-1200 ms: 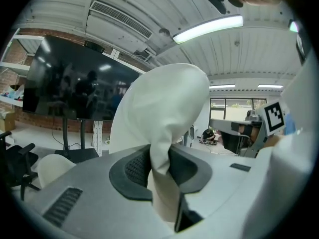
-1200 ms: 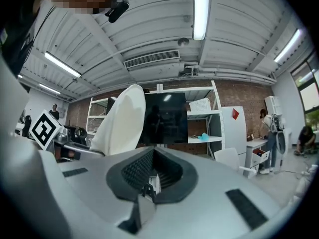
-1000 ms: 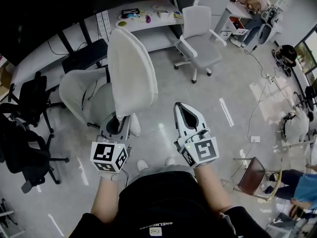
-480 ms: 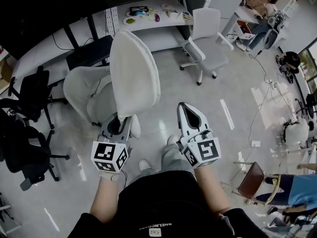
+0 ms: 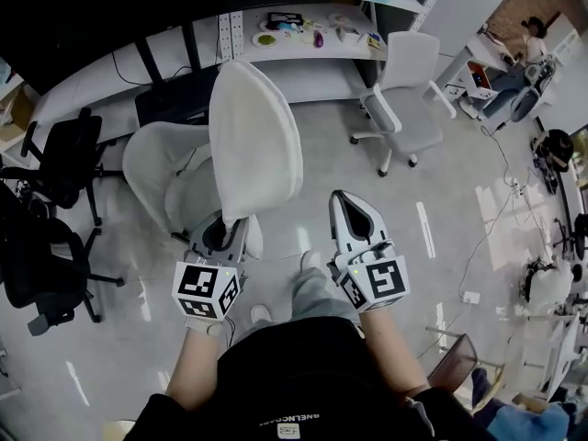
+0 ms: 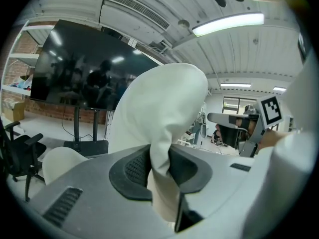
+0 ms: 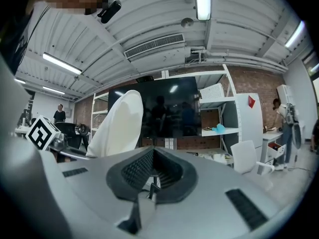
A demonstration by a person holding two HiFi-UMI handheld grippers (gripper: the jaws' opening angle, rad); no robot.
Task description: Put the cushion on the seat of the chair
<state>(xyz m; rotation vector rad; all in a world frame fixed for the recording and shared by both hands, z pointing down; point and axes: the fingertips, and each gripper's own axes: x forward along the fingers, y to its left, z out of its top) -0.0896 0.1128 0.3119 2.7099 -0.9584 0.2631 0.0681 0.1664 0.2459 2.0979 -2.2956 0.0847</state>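
Note:
A white cushion (image 5: pixel 253 141) stands upright, pinched at its lower edge by my left gripper (image 5: pixel 223 232). In the left gripper view the cushion (image 6: pixel 159 113) fills the middle, its fabric squeezed between the dark pads (image 6: pixel 134 168). A white shell chair (image 5: pixel 165 177) stands just left of and beyond the cushion, which hides part of it. To the right, my right gripper (image 5: pixel 352 211) is held level, shut with nothing in it. From the right gripper view, the cushion (image 7: pixel 117 126) shows at the left past the closed gripper (image 7: pixel 152 176).
Two black office chairs (image 5: pixel 55 163) (image 5: pixel 37 274) stand at the left. A white office chair (image 5: pixel 404 108) is at the back right. A curved white desk (image 5: pixel 276 49) with small items runs along the back, under a large dark screen (image 6: pixel 84 68). The floor is grey tile.
Both grippers and the cushion have moved forward with the person's step; the desk and white shell chair now sit nearer in the head view. The hold on the cushion is unchanged.

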